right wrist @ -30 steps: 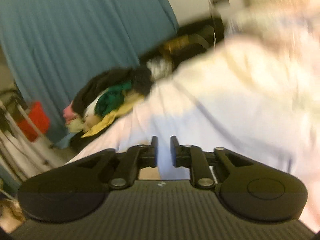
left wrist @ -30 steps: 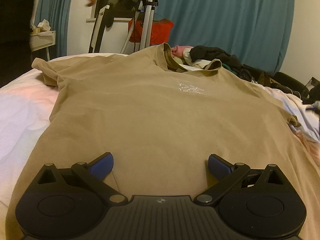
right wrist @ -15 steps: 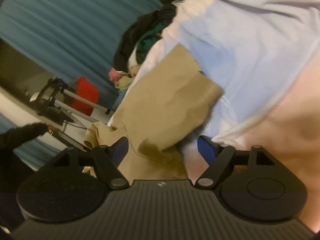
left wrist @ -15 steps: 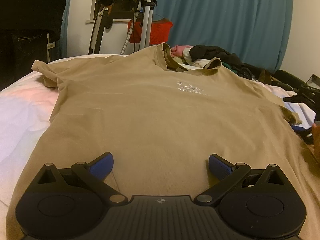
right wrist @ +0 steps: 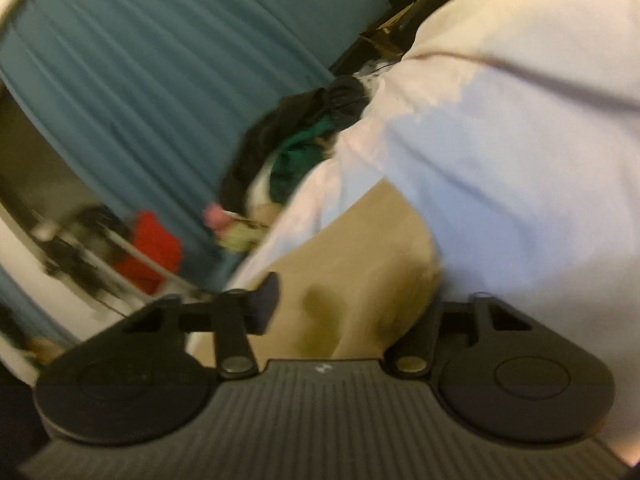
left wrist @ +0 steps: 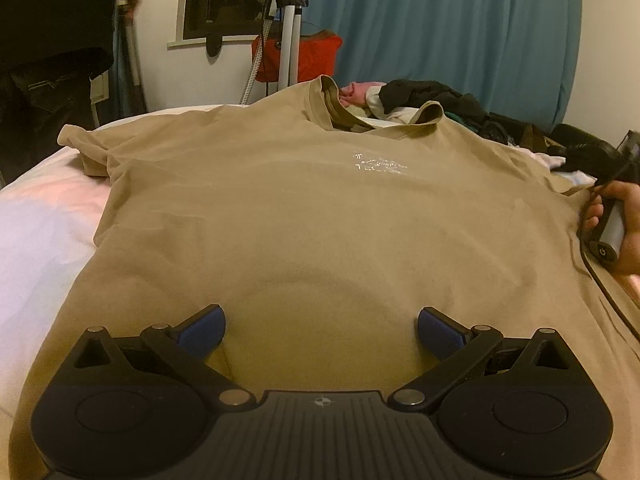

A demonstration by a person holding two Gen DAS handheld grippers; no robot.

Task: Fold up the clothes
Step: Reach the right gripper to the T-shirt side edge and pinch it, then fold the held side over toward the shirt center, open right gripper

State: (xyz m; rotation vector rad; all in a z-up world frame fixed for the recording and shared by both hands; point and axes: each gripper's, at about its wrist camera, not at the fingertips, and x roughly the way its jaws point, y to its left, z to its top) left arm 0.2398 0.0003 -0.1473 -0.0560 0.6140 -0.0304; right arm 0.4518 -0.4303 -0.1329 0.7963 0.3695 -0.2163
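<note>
A tan T-shirt (left wrist: 320,208) lies spread flat, front up, on the bed, collar at the far end. My left gripper (left wrist: 320,325) hovers open over the shirt's near hem, with only flat fabric between its blue pads. At the right edge of the left wrist view, a hand (left wrist: 624,216) holds the right gripper's handle by the shirt's right sleeve. In the blurred right wrist view, my right gripper (right wrist: 352,304) is open with the tan sleeve (right wrist: 360,264) bunched between its fingers; the right finger is partly hidden by the cloth.
White bed sheet (left wrist: 36,232) surrounds the shirt. A pile of dark and coloured clothes (left wrist: 432,96) lies beyond the collar. A blue curtain (left wrist: 440,20), a tripod stand (left wrist: 288,40) and a red bag (left wrist: 316,56) stand behind. A person in dark clothes (left wrist: 48,40) stands at the far left.
The right gripper went from shut to open and moved down onto the shirt's right sleeve. The left gripper stayed put. The person at the left shifted.
</note>
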